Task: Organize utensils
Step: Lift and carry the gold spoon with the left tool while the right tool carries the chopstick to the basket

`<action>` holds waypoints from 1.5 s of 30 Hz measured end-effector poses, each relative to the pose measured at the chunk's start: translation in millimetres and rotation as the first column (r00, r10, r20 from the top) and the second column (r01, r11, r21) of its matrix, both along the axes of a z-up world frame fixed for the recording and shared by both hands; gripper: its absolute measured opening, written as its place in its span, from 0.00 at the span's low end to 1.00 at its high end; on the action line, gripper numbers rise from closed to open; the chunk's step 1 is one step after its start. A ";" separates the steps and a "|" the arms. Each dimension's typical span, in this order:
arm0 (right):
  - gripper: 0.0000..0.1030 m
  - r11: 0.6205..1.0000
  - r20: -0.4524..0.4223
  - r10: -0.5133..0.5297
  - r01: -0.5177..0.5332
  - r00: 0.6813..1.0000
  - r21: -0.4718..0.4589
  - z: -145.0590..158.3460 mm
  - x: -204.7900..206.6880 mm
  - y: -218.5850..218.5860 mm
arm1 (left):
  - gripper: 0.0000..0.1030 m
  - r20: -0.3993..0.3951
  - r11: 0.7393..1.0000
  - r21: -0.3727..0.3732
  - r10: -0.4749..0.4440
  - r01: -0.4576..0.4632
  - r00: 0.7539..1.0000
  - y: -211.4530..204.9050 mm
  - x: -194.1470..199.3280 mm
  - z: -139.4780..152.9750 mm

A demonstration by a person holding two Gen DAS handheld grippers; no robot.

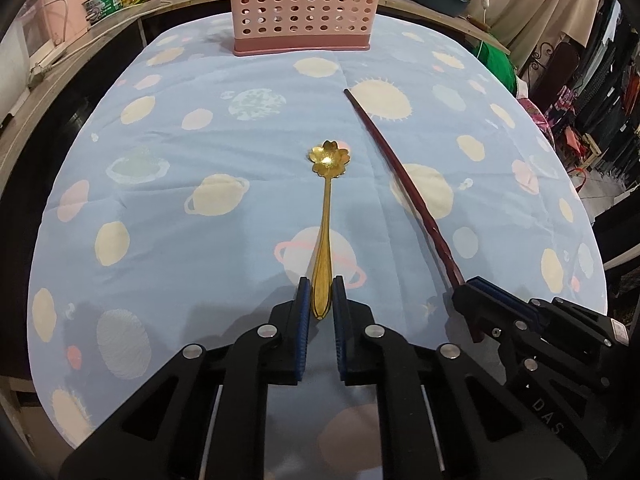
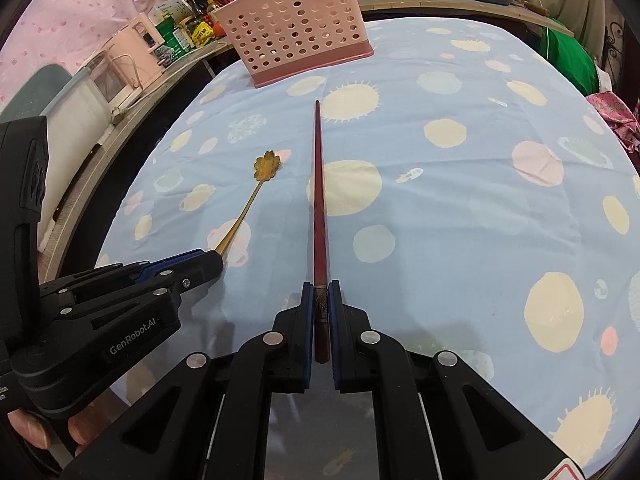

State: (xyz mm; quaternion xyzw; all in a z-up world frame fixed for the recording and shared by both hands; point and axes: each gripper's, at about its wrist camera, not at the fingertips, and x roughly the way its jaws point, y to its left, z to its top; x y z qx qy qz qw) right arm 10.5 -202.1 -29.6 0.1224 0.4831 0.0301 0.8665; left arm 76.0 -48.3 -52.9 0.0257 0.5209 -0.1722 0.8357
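The gold spoon [image 1: 325, 216] is seen lying flat on the planet-printed cloth of the worktop [image 1: 200, 240], its flower-shaped bowl pointed away toward the pink perforated holder [image 1: 304, 8] and its handle end set between the blue pads of the left tool [image 1: 321, 300]. The pads appear to be pressed against the broad end of the handle, so the left tool is judged to be clamped on the spoon, though the contact is seen only from above. The dark red chopstick [image 2: 320, 208] is gripped near its thick end by the right tool [image 2: 321, 312], whose pads are closed tight on it; its thin tip is directed toward the holder as well. Both long axes are thus roughly aimed at the holder, which stands upright at the far edge of the cloth, well apart from both tools and straight ahead of the left one. In the right wrist view the holder is seen somewhat to the left of the chopstick's line. Neither utensil is yet in the holder. The coming move is judged to turn on this alignment: each piece would have to be lifted, carried forward along its own length, and tipped upright over the open top of the holder. The left tool appears slightly better lined up with it.
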 end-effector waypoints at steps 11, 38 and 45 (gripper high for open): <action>0.07 1.000 0.070 -0.001 0.001 0.998 0.002 30.4 3.9 -3.3 | 0.10 0.056 0.995 -0.075 0.071 -0.066 0.996 25.3 12.9 39.9; 0.07 0.992 0.025 0.060 -0.057 0.998 -0.110 17.8 1.4 9.5 | 0.09 0.057 0.992 -0.098 0.088 -0.082 0.994 35.0 10.9 48.1; 0.07 0.997 0.163 0.045 -0.035 0.986 -0.062 78.3 8.2 2.7 | 0.01 0.128 0.984 -0.145 0.124 -0.105 0.984 47.8 22.2 87.2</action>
